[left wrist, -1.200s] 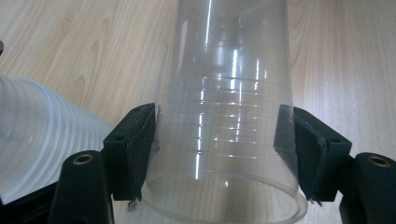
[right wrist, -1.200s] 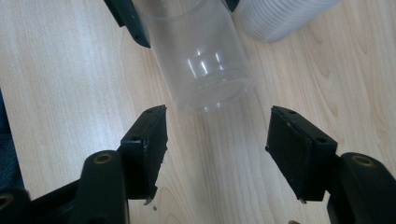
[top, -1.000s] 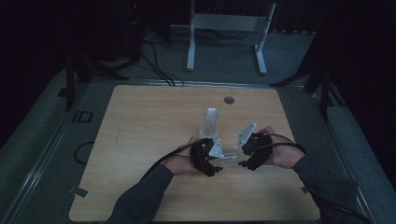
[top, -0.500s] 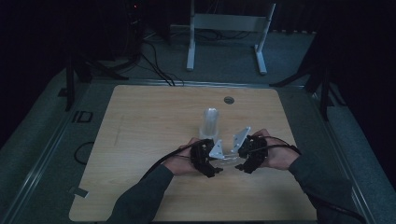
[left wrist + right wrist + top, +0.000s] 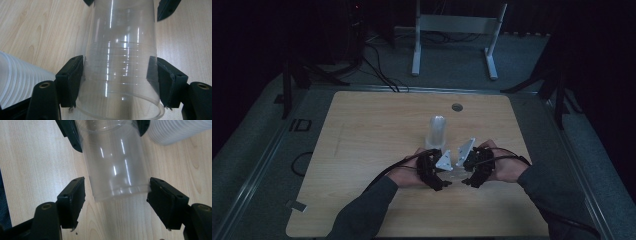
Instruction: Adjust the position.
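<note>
The desk [image 5: 362,150] is pale wood with a small round grommet [image 5: 456,107] near its far edge. A stack [image 5: 437,131] of clear cups stands upright near the desk's middle, just beyond the two hands. A single clear cup [image 5: 122,62] is held between the two tools, lying sideways above the desk with its long axis running from one tool to the other: its open rim faces the left tool, its closed base faces the right. The left tool [image 5: 117,80] is clamped on the cup near the rim, both pads pressed against the wall. The right tool [image 5: 116,200] stands apart, its jaws wider than the base, which sits between them with a gap on each side; neither pad touches. The left gripper view shows the ribbed stack at its left edge and the right tool's pad tips beyond the cup; the right gripper view shows the left tool's jaws gripping the far end. In the high view the cup itself is too faint to make out.
</note>
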Action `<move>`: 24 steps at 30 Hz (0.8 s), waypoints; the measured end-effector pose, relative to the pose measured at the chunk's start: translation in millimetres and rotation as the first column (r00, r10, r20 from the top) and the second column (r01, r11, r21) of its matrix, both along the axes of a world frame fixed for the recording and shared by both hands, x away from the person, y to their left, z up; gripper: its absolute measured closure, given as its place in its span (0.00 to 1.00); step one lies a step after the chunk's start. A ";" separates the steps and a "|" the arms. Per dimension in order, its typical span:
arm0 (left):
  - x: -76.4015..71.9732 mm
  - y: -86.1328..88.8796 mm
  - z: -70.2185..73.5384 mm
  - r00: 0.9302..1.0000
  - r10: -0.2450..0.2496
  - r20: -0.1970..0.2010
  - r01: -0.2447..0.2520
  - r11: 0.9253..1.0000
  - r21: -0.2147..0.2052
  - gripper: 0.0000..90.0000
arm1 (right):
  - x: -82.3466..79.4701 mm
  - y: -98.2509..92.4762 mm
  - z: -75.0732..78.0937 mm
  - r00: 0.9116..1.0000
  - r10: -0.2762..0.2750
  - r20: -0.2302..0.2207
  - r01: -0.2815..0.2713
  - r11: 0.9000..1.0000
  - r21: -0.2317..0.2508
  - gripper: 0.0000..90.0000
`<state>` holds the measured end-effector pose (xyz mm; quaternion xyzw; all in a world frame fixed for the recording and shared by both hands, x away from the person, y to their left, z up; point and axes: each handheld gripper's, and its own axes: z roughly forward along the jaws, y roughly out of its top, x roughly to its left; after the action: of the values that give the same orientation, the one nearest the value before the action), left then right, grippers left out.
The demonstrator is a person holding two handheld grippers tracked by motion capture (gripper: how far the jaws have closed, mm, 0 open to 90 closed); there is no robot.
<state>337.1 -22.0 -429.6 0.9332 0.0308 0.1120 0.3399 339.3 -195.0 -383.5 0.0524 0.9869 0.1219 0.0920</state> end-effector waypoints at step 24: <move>-3.7 -0.5 1.4 0.999 -0.036 0.003 0.036 0.999 -0.030 0.32 | -3.4 2.3 -7.2 0.999 0.038 0.011 -0.037 0.999 -0.025 0.45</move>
<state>333.3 -22.5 -428.1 0.9283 0.0152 0.1063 0.3559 335.9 -192.7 -390.8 0.0320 0.9886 0.1119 0.0959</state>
